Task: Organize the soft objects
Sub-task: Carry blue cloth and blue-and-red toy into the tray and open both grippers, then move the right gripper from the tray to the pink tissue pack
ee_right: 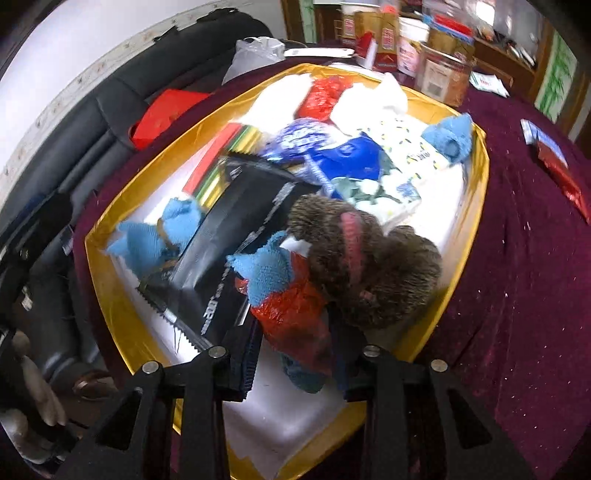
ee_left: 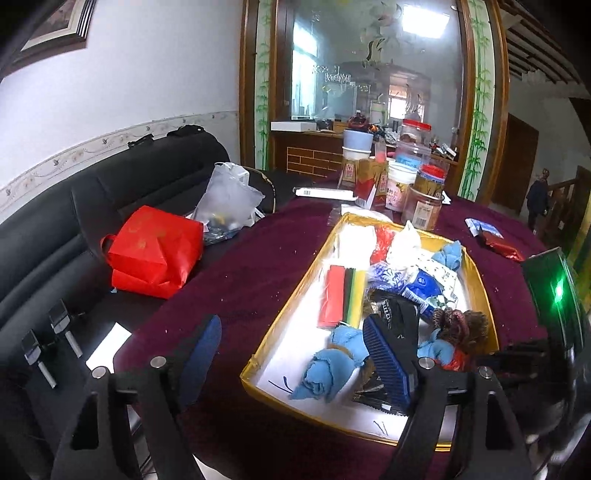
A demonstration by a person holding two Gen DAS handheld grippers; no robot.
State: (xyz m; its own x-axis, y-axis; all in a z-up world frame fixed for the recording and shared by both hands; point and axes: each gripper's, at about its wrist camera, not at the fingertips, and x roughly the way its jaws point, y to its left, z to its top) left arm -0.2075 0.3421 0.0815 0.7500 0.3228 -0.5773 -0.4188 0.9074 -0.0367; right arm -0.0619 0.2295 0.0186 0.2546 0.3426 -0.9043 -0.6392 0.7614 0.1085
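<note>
The left hand-held gripper (ee_left: 303, 365) stands wide apart with nothing between its pads, low over the near end of the gold-rimmed tray (ee_left: 480, 280) on the maroon worktop (ee_left: 236, 269); the right hand-held gripper (ee_right: 295, 365) is clamped on a red-and-blue soft bundle (ee_right: 291, 317) above the tray (ee_right: 476, 206). Blue cloth rolls (ee_left: 325, 373) and a brown furry piece (ee_right: 369, 266) lie in the tray.

Black tongs (ee_left: 299, 363), blue ribbed pads (ee_left: 388, 363), silver pivot screws (ee_left: 158, 362)

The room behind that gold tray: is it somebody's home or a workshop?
Most likely a lived-in home: a black sofa along the wall, a framed picture above it, and a cloth-covered table crowded with food jars.
</note>
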